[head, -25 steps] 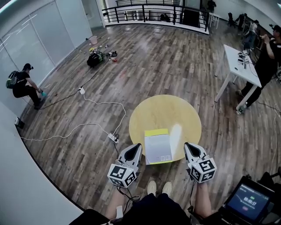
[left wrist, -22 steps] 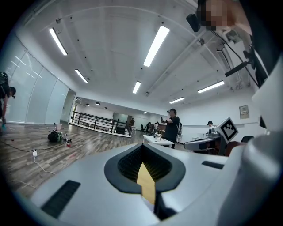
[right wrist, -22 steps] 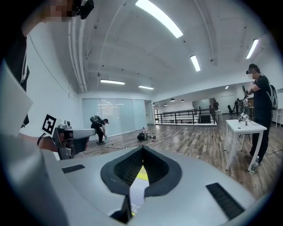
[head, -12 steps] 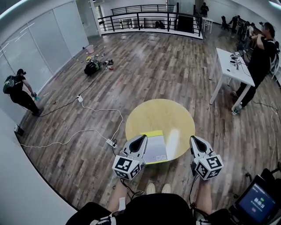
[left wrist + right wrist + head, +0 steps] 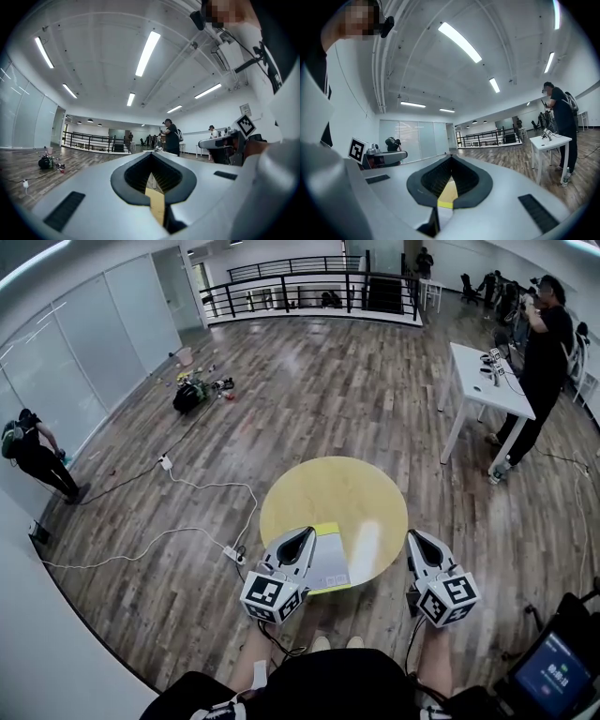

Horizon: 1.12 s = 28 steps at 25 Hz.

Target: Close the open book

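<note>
While both grippers hang level over the near rim of the round yellow desk (image 5: 333, 493), the book (image 5: 331, 559) lies flat at the lower centre of the head view. It shows a white face with a yellow margin. Its left edge is covered by the left gripper (image 5: 305, 533), and a pale streak of glare (image 5: 364, 549) washes out the desk just right of it, so I cannot tell whether it is fully shut. The right gripper (image 5: 413, 536) is apart from the book, beyond the glare.

Seen in the left gripper view, the left gripper's (image 5: 151, 154) jaws are together at the tips and nothing is between them; only an ochre sliver of desk shows through the gap. The right gripper's (image 5: 451, 157) jaws are likewise closed and empty; a thin yellow strip with white below it shows there, too small to identify.

At the upper right, a person (image 5: 542, 352) stands beside a white desk (image 5: 487, 381), cut by the frame edge. A screen (image 5: 553, 669) is cropped at the lower right.
</note>
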Available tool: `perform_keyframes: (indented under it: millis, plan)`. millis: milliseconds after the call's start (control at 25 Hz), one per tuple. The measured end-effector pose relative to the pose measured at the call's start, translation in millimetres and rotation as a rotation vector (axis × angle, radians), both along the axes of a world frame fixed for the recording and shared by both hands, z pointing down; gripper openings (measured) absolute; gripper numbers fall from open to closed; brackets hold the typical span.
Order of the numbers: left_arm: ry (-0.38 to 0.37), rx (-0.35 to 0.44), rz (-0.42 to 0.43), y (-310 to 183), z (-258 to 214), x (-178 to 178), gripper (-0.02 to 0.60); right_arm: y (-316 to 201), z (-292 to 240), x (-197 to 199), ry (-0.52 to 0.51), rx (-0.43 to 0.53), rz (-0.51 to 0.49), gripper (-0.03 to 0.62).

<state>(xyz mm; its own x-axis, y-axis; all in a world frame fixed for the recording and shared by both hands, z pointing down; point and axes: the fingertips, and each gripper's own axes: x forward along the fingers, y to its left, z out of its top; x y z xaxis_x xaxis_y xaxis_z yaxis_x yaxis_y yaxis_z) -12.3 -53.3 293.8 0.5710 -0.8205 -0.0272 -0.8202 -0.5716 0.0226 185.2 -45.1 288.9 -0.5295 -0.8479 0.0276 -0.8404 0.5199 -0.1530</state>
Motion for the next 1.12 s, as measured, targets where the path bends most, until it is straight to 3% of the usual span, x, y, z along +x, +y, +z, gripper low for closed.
perform_keyframes:
  millis: [1120]
  plan:
    - [-0.006,0.010,0.006,1.5,-3.4,8.6,-0.002,2.1,-5.5,-2.0,0.016,0.011,-0.038,0.005]
